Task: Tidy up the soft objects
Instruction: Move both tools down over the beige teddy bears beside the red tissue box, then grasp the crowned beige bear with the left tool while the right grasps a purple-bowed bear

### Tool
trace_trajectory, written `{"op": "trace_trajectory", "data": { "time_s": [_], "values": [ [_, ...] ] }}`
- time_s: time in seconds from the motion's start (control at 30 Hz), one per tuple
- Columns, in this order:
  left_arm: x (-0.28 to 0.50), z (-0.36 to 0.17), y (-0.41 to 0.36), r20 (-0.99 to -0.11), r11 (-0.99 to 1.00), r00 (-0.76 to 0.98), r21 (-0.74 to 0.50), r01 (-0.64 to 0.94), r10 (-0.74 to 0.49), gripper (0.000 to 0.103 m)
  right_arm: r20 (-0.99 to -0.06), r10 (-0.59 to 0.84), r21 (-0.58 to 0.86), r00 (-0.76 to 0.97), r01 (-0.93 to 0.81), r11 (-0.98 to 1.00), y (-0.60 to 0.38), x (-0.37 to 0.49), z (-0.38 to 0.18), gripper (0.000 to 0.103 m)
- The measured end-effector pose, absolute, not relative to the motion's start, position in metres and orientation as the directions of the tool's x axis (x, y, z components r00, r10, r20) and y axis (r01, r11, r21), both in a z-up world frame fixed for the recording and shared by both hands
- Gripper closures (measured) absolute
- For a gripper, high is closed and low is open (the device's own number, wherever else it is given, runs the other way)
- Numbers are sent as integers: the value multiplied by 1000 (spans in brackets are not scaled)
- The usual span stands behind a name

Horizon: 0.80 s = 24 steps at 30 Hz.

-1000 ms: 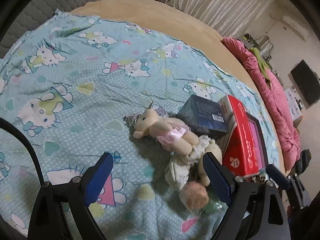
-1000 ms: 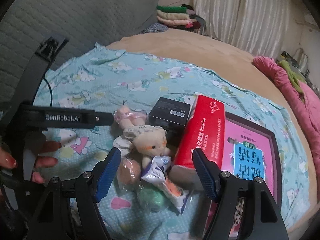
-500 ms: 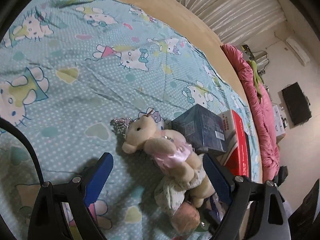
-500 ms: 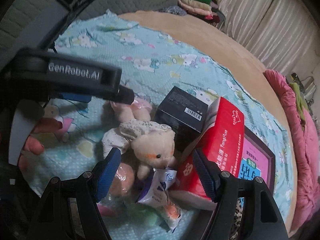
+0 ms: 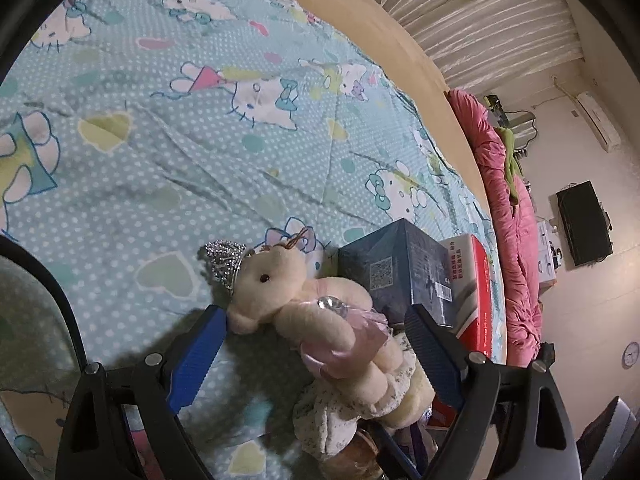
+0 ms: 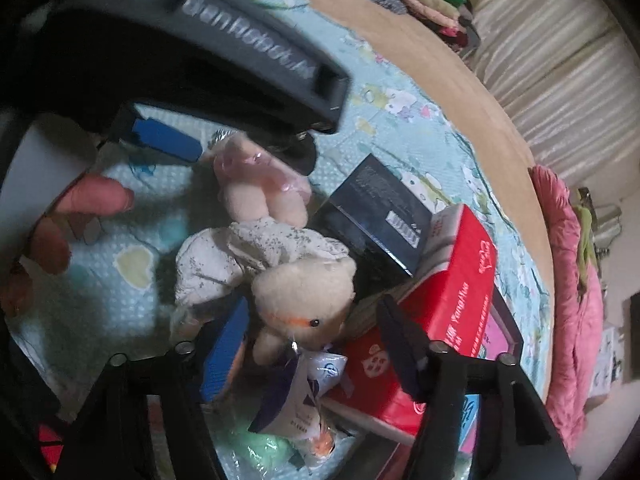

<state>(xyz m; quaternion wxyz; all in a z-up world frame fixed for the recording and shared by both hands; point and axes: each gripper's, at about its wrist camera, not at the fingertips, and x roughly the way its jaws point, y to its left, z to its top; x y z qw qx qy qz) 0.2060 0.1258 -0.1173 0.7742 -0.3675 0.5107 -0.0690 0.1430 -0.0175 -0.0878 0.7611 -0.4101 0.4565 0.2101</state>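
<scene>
The crowned bear (image 5: 304, 312) lay on the bed's sheet (image 5: 168, 152) against a second bear (image 6: 308, 300), each between closing fingers not yet touching — left gripper (image 5: 316, 356), right gripper (image 6: 316, 344) — with, apparently, a dark box (image 6: 380, 208) and red carton (image 6: 452, 280) just beside.

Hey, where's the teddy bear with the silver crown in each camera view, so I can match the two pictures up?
Left wrist: crowned bear lies at lower centre, between the open left claw's fingers, crown toward the left.
Right wrist: it sits at upper centre, seen from the legs, crown mostly hidden under the other claw.
Shared landmark: the dark box just beyond the bear, next to the red box.
</scene>
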Motion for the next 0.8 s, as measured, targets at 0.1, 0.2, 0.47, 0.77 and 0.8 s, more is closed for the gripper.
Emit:
{"op": "trace_trajectory", "data": {
  "time_s": [0.1,0.2,0.47,0.77,0.8],
  "values": [
    [208,-123,126,-739,713,463,-645,-277,-489,17,-873,-71,-431,483,-693,578,-17,147,-96,53],
    [208,-125,127,-739,710,459,-647,-278,-493,20,-875,-65,-427,480,-699,574,-18,151,-102,56],
    [210,-129,125,-736,707,453,-652,-274,-503,33,-876,-2,-374,482,-677,634,-31,149,-91,59],
    [207,-132,128,-692,666,478,-700,-258,-541,56,-872,100,-258,480,-622,739,-47,147,-64,59],
    [206,-132,129,-688,663,482,-703,-257,-543,57,-869,111,-248,482,-619,746,-48,147,-61,60]
  ]
}}
